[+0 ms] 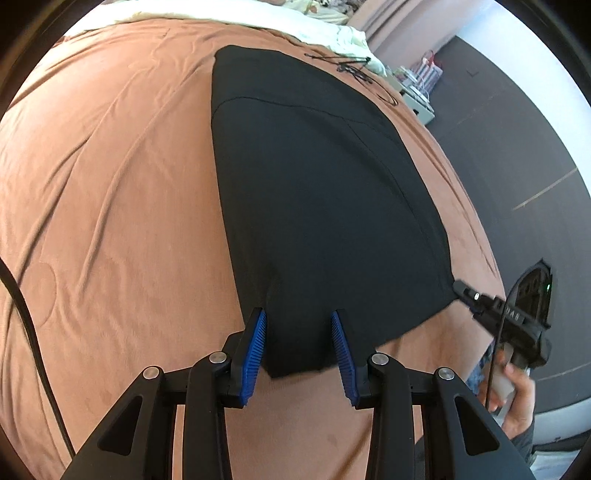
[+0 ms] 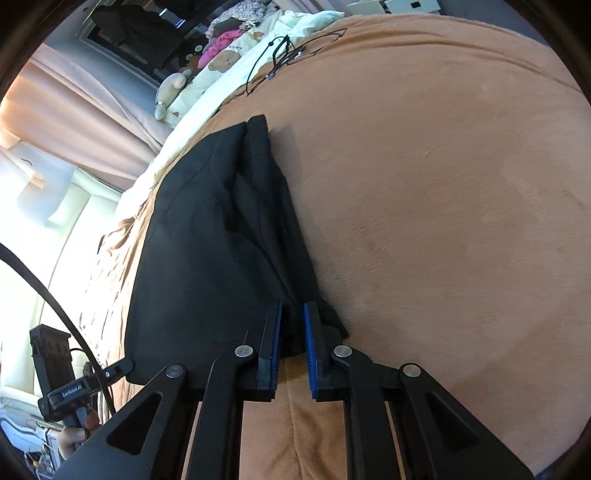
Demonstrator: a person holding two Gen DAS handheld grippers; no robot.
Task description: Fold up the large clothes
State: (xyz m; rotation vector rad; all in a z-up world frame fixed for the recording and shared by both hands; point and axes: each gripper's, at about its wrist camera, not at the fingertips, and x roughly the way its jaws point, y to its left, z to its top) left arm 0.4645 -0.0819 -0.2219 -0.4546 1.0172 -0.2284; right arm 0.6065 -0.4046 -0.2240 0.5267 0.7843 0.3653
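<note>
Your working surface is the bed [image 1: 110,177], covered by a rust-brown blanket [image 2: 443,221] that fills most of both views, with a pale cream quilt [image 1: 332,33] bunched along its far edge. On the blanket lies the task item, a black garment [image 1: 314,192], spread flat and already folded lengthwise, its layered edge running away from you in the right wrist view [image 2: 207,236]. Your left claw [image 1: 298,347] stands wide open, its blue pads [image 1: 255,350] straddling the garment's near corner without closing on it. Your right claw [image 2: 293,347] is nearly closed, its pads [image 2: 309,350] a narrow gap apart with the garment's bunched near corner between them; whether they actually pinch the cloth cannot be told from that view, though in the left wrist view the same claw's tip [image 1: 466,291] meets the garment's right corner, where the fabric pulls to a point. A tangle of thin black cable [image 2: 284,55] lies on the blanket near the quilt, well apart from the garment.
</note>
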